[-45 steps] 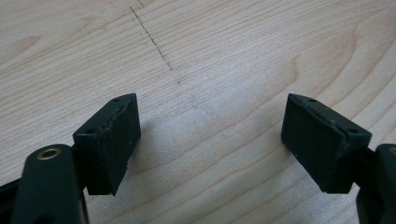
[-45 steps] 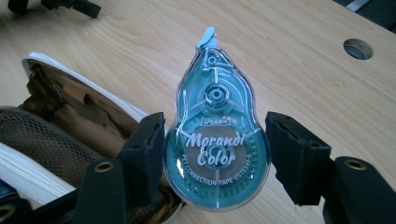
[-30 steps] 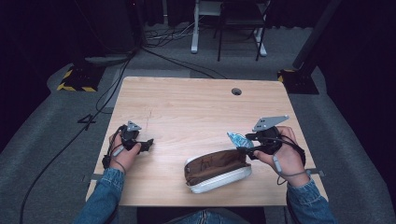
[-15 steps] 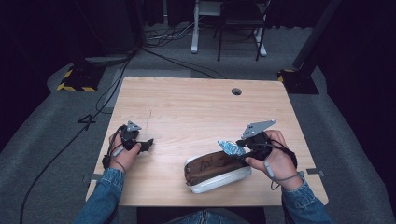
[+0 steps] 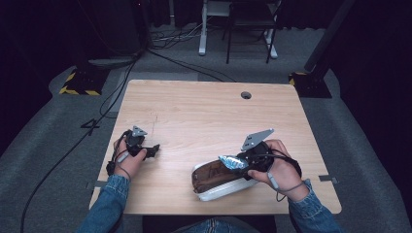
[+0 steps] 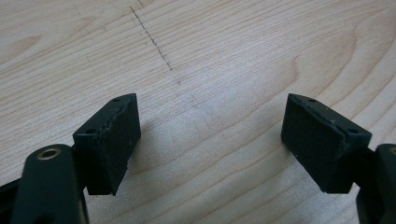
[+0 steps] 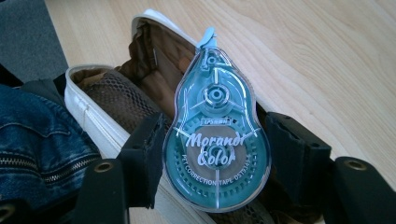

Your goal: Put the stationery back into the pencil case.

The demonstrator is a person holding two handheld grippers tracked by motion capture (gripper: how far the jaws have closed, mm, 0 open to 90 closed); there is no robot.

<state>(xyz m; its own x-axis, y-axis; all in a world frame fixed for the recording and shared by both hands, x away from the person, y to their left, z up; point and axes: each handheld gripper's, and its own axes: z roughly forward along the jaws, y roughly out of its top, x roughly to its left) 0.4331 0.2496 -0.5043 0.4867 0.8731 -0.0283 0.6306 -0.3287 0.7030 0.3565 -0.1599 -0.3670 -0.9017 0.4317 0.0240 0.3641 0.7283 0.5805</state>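
Note:
A teal clear-shelled correction tape dispenser [image 7: 217,154] is pinched between the black jaws of my right gripper [image 7: 212,135], its tip pointing away from me. It hangs just over the open mouth of a white pencil case with a brown mesh lining [image 7: 121,98]. From above, the case [image 5: 214,180] lies near the table's front edge, with the tape [image 5: 233,161] and right gripper [image 5: 241,162] at its right end. My left gripper [image 5: 153,148] rests low on the wood at the left. Its jaws stand wide open in the left gripper view [image 6: 210,135] with bare table between them.
The wooden table [image 5: 204,111] has a cable hole [image 5: 246,95] at the back right and a faint dotted pencil line [image 6: 154,42] near the left gripper. Cables [image 5: 121,82] and desk legs [image 5: 233,34] are on the grey floor beyond.
My right gripper has carried the correction tape left and down, from beside the case's far right end to just over its open mouth. The left gripper has stayed put.

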